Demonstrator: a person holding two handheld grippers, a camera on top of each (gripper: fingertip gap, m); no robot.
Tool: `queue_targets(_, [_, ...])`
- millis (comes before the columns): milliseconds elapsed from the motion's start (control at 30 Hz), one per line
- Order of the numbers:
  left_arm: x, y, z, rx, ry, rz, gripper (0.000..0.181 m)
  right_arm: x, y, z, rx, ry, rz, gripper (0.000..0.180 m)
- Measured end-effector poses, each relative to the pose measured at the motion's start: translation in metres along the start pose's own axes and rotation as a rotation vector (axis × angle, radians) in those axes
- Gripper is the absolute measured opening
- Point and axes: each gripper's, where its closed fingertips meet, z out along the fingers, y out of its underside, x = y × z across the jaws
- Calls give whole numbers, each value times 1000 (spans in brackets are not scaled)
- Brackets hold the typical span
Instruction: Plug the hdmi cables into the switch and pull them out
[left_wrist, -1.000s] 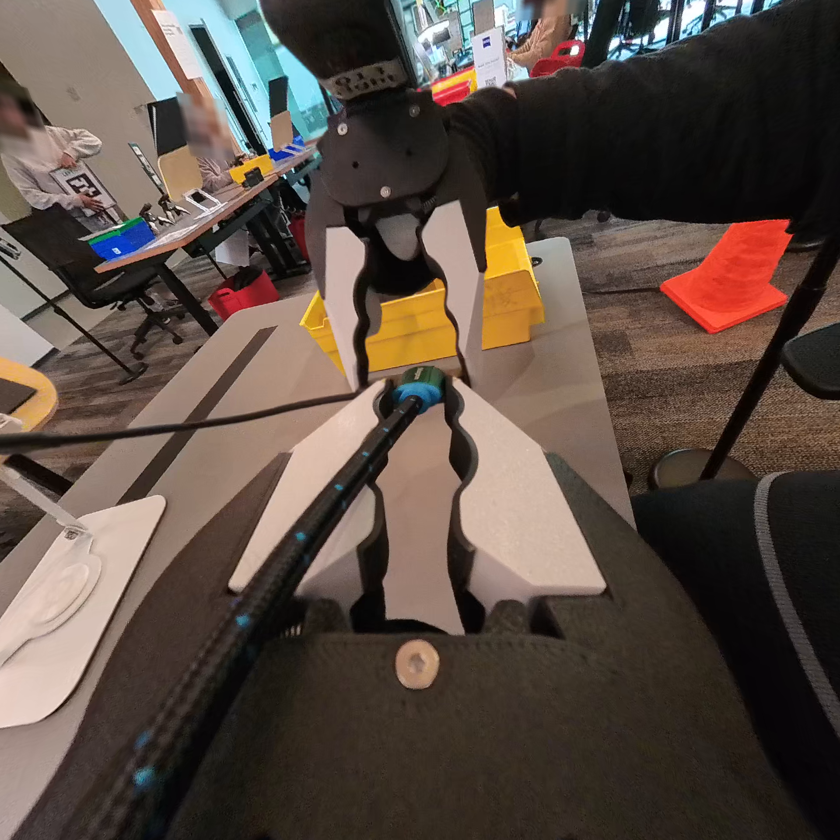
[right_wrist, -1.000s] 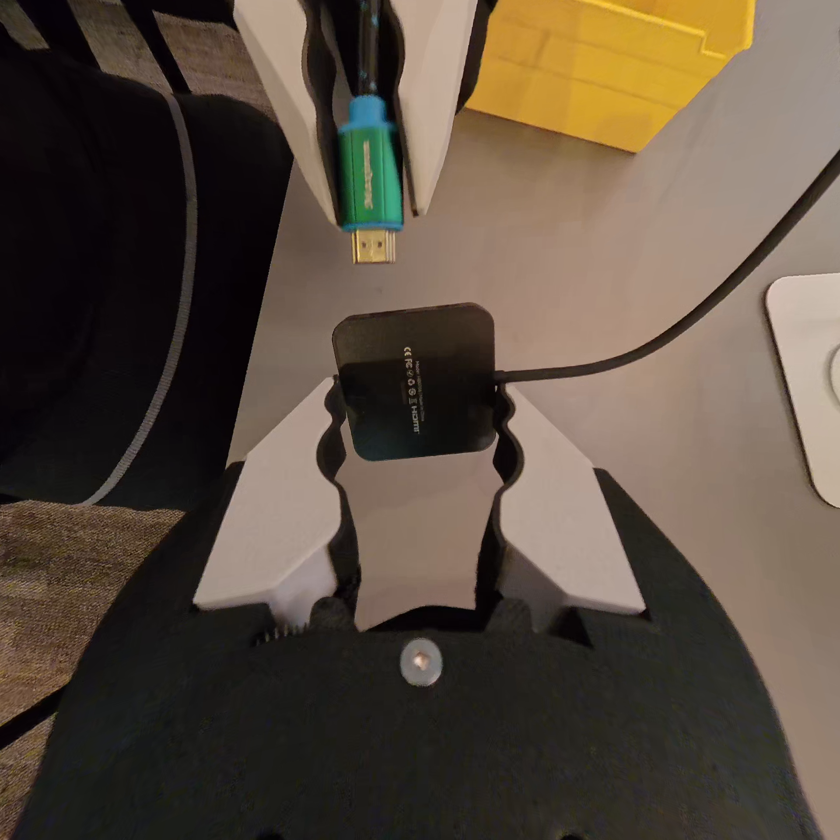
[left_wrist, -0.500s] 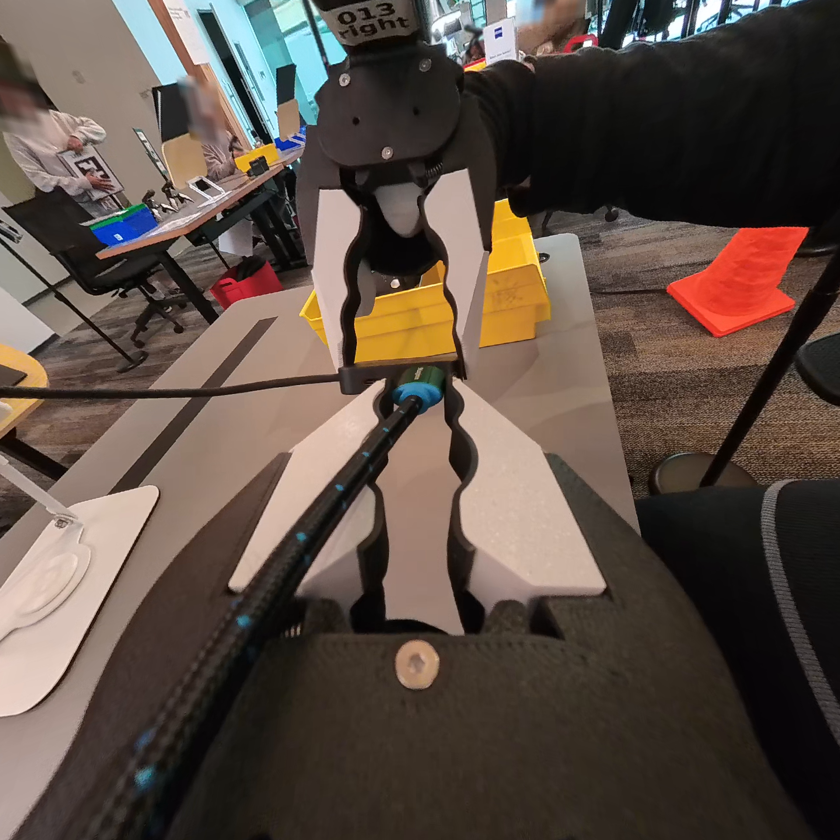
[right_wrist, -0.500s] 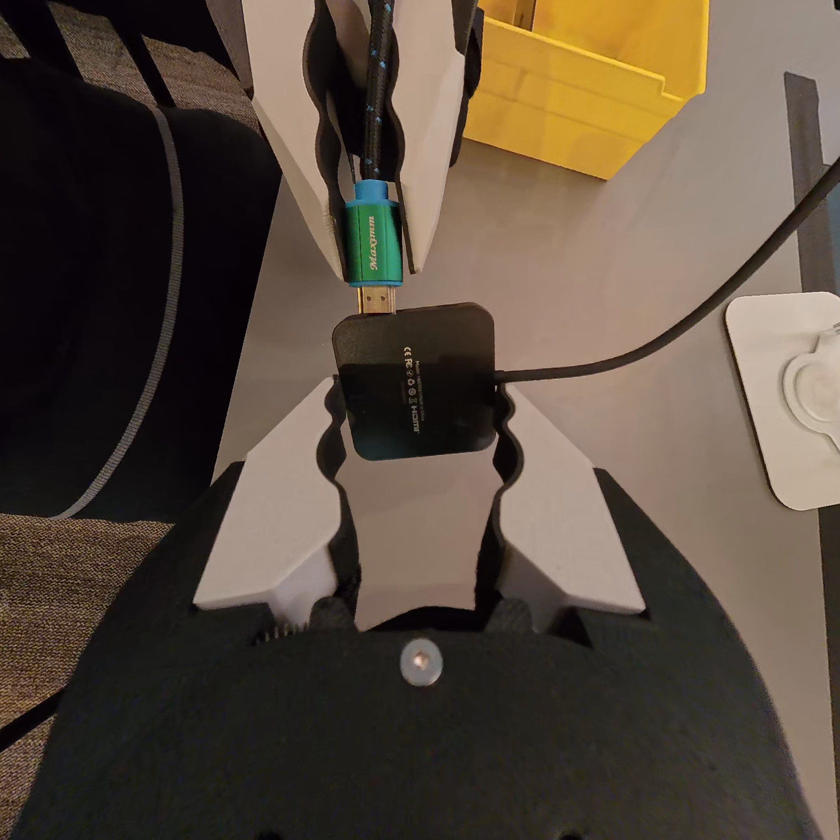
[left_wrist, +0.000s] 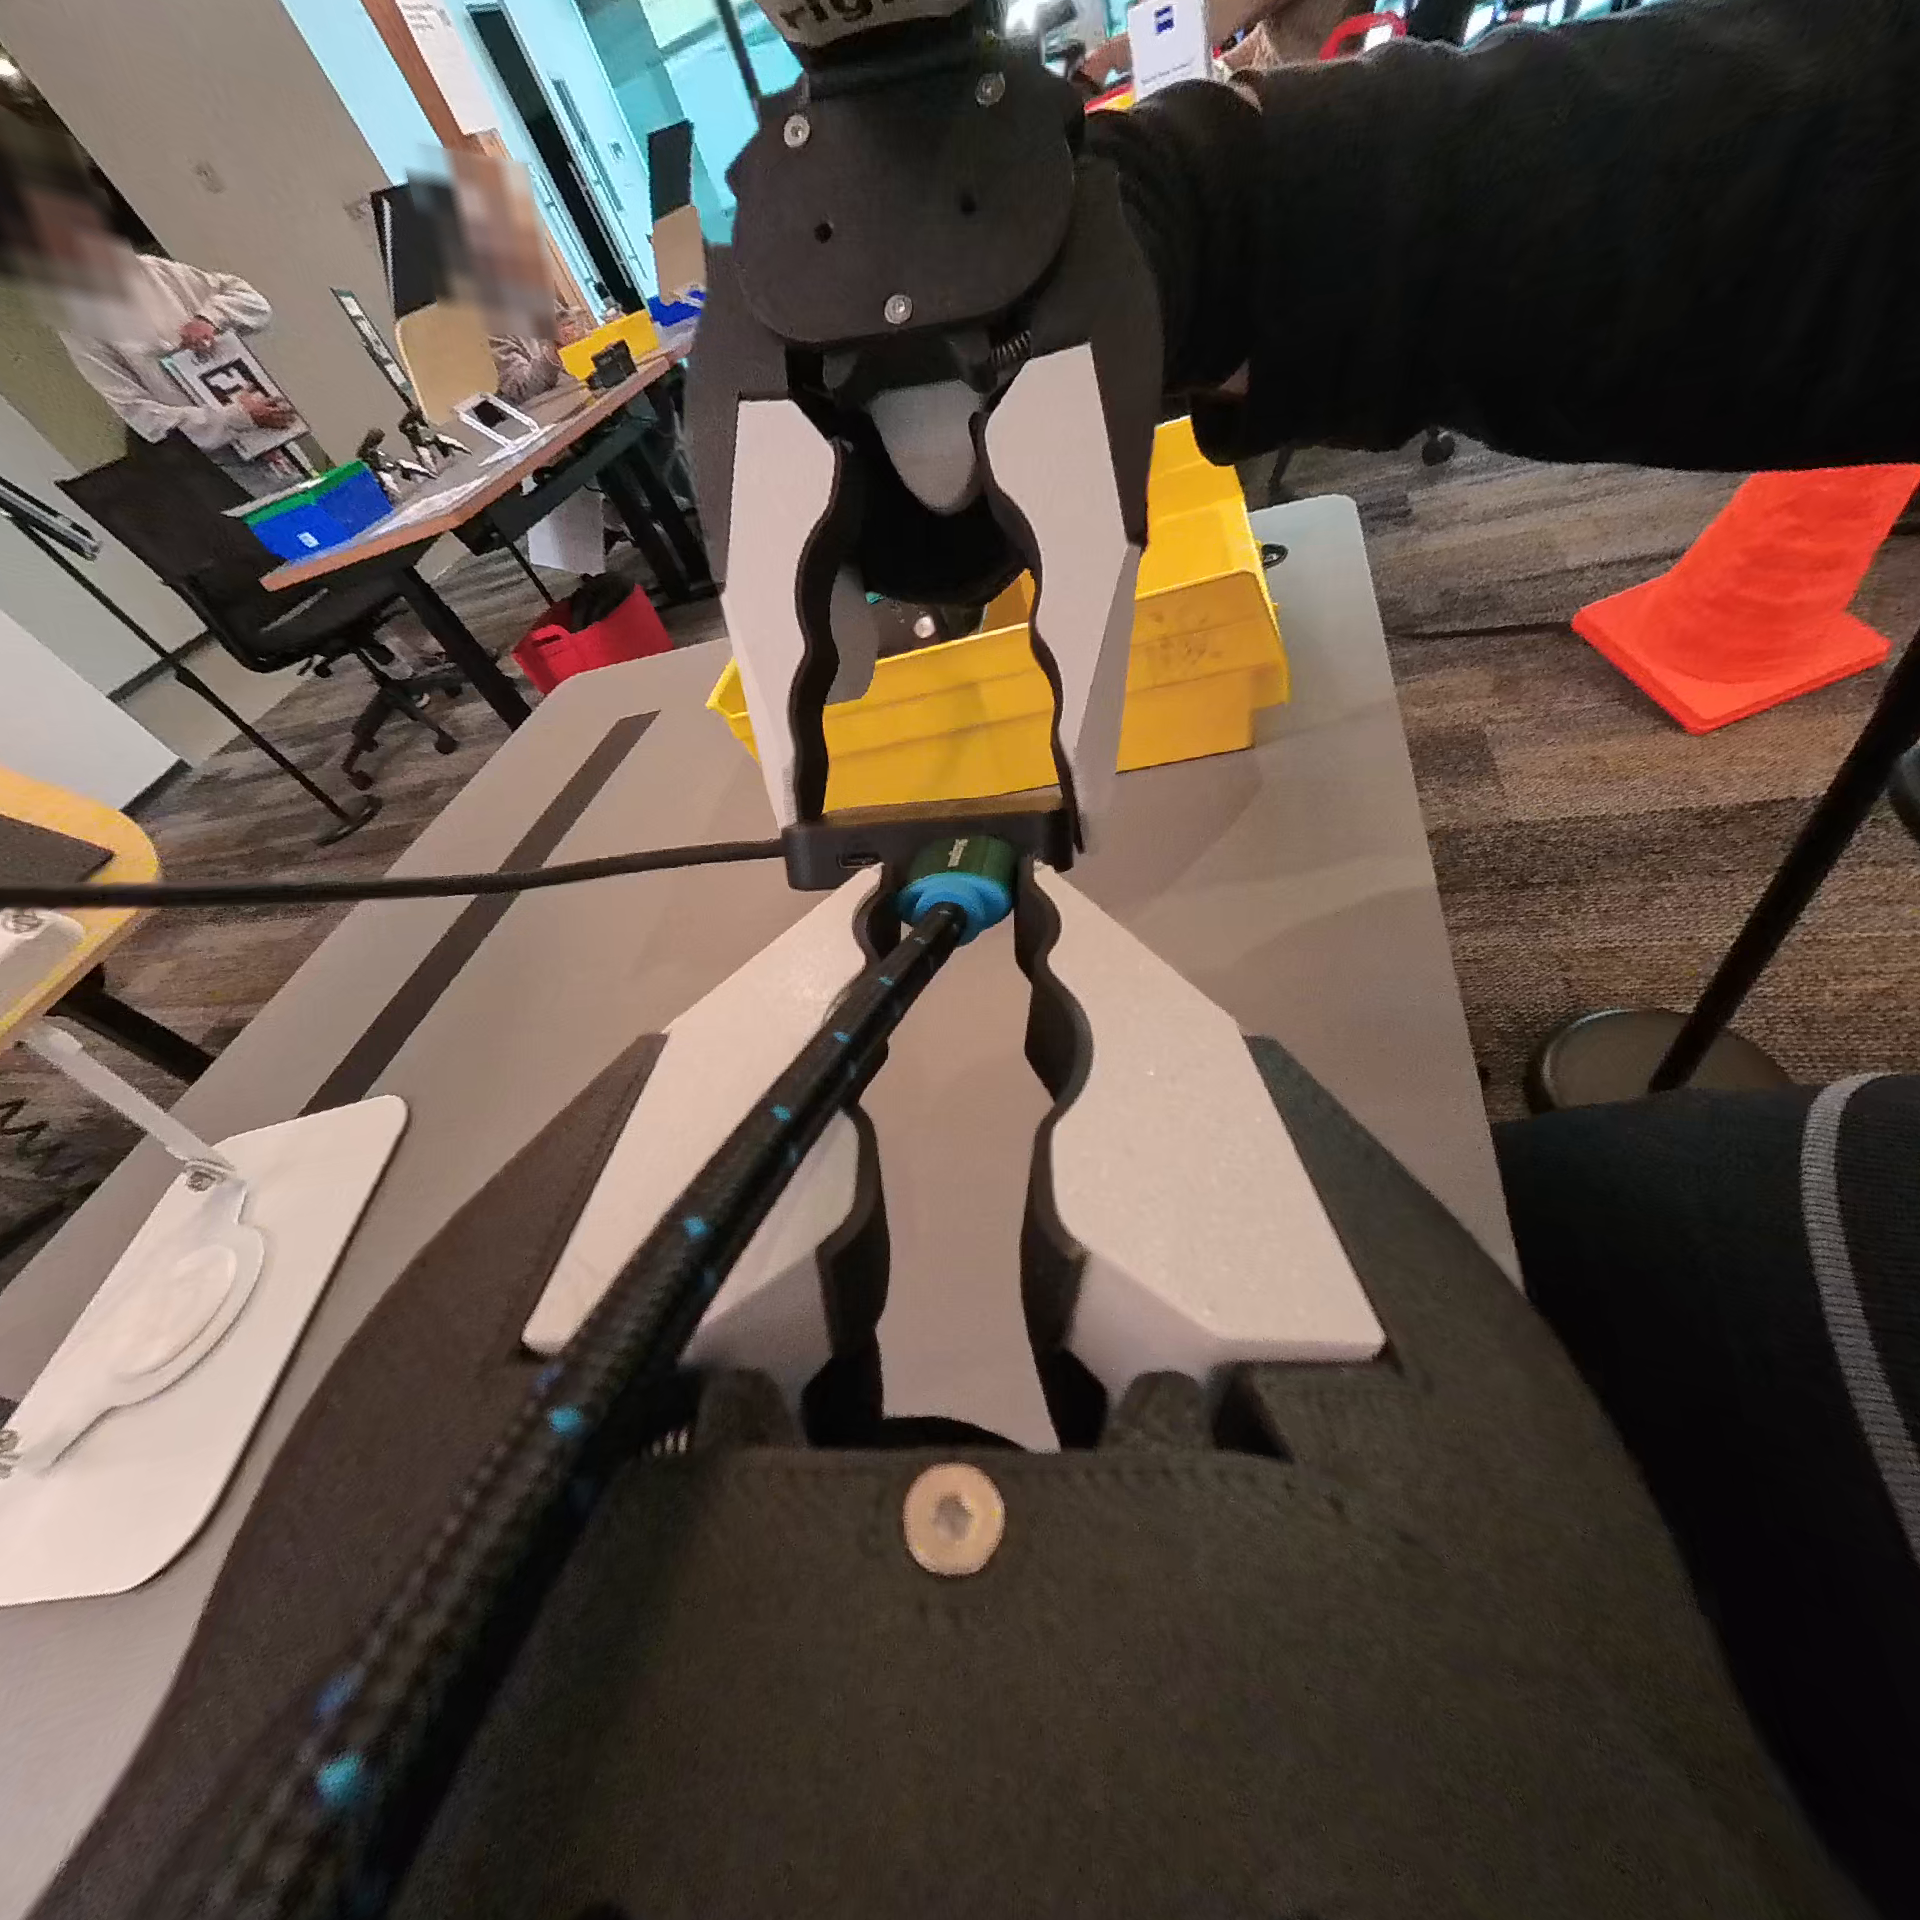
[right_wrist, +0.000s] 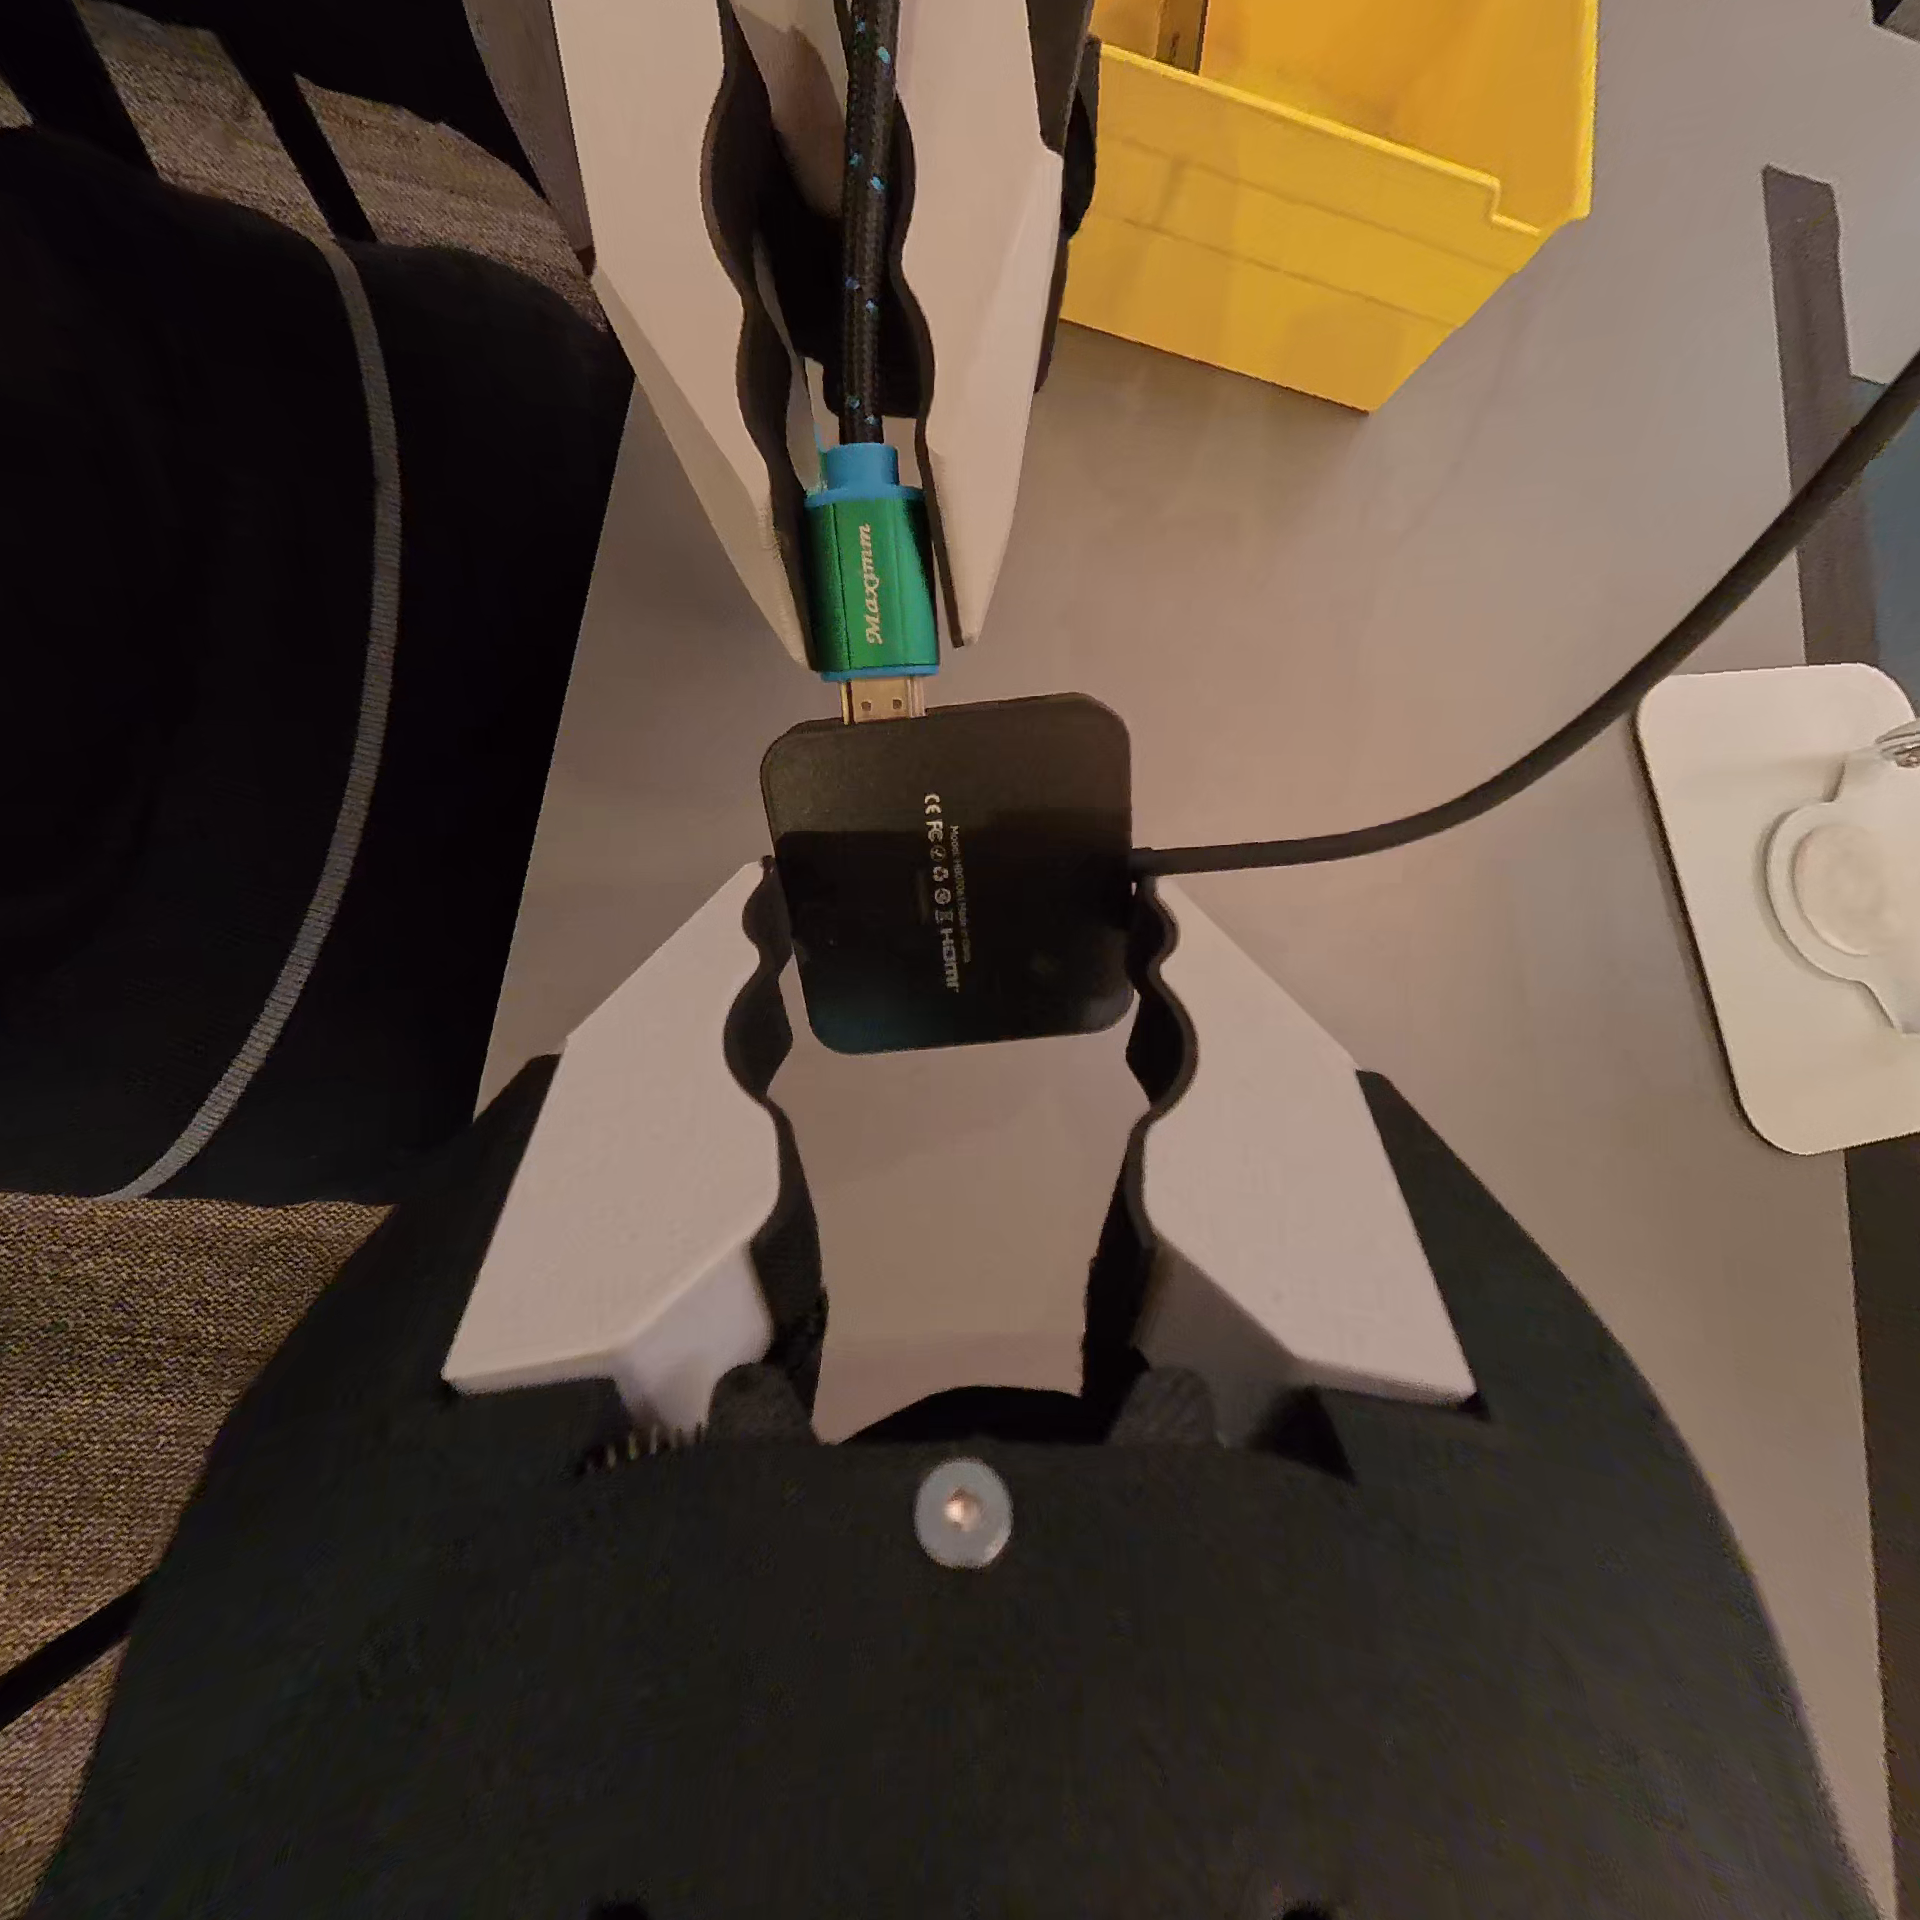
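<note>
Near the center of the right wrist view, the right gripper (right_wrist: 951, 935) is clamping the black switch (right_wrist: 951, 873) by its 2 side edges, its fingers closed onto the casing and holding it flat above the grey table (right_wrist: 1351, 623). That hold is leaving the switch's far edge, where the port sits, facing the oncoming plug. A black lead (right_wrist: 1507, 727) is running from the switch's right side toward the upper right of the frame.

Coming down from the top center, the left gripper (right_wrist: 862, 582) is pinching the green HDMI plug (right_wrist: 871, 592) between its closed white fingers, with the braided cable (right_wrist: 868, 208) trailing back between them. Gripping the plug body rather than the cable is probably keeping the connector stiff and aligned for pushing. The gold tip (right_wrist: 883, 701) is meeting the switch's far edge, most of it exposed, so insertion looks only just begun.

Center frame in the left wrist view, the plug (left_wrist: 951, 873) is pressing against the switch edge (left_wrist: 925, 836), beside a smaller empty port (left_wrist: 857, 860). A yellow bin (left_wrist: 1195, 655) is sitting behind, and a white pad (left_wrist: 156, 1351) is lying at lower left.

A slight tilt could jam the connector.
</note>
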Motion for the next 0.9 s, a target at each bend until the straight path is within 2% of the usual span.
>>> queue_targets(33, [0,0,0,-2,0,5,19,0,0,0,-5,1,0,63])
queue_targets(433, [-7,9,1,-40,-40,7,19,8,2,6,-73,30,7,63])
queue_targets(900, [0,8,0,2,8,16,19,3,-3,9,-127,17,-36,62])
